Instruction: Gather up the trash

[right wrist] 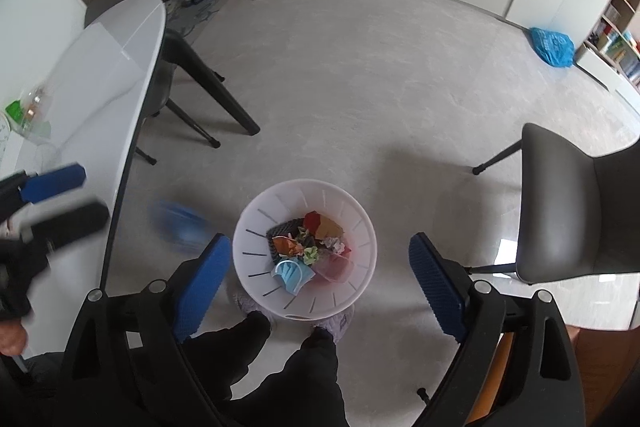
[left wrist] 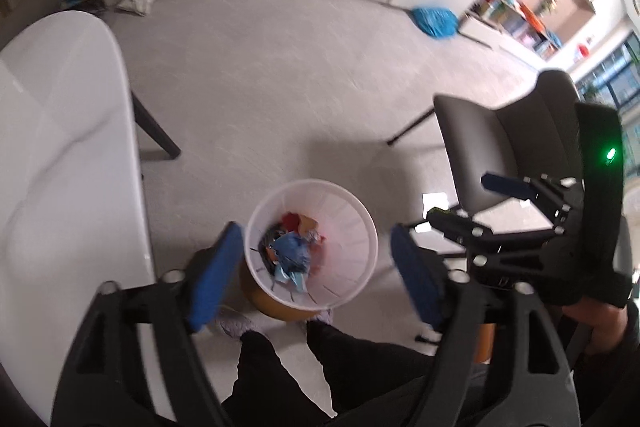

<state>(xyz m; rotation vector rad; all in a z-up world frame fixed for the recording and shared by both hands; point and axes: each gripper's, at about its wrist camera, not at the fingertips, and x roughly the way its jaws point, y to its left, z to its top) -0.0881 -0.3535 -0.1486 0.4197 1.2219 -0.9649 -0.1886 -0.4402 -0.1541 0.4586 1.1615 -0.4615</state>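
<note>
A white slotted waste bin (left wrist: 352, 227) (right wrist: 360, 227) stands on the floor by the person's feet. It holds crumpled trash (left wrist: 294, 247) (right wrist: 310, 249): blue masks, red and orange scraps. My left gripper (left wrist: 316, 271) is open and empty, high above the bin; it also shows at the left in the right wrist view (right wrist: 60, 199). My right gripper (right wrist: 320, 279) is open and empty above the bin; it also shows at the right in the left wrist view (left wrist: 472, 203). A blurred blue piece (right wrist: 180, 227) is in the air left of the bin.
A white table (left wrist: 60, 147) (right wrist: 100, 99) with dark legs is at the left, with a clear wrapper and green item (right wrist: 28, 115) on it. A grey chair (left wrist: 504, 147) (right wrist: 576, 211) stands at the right. A blue bag (right wrist: 552, 45) lies by the far wall.
</note>
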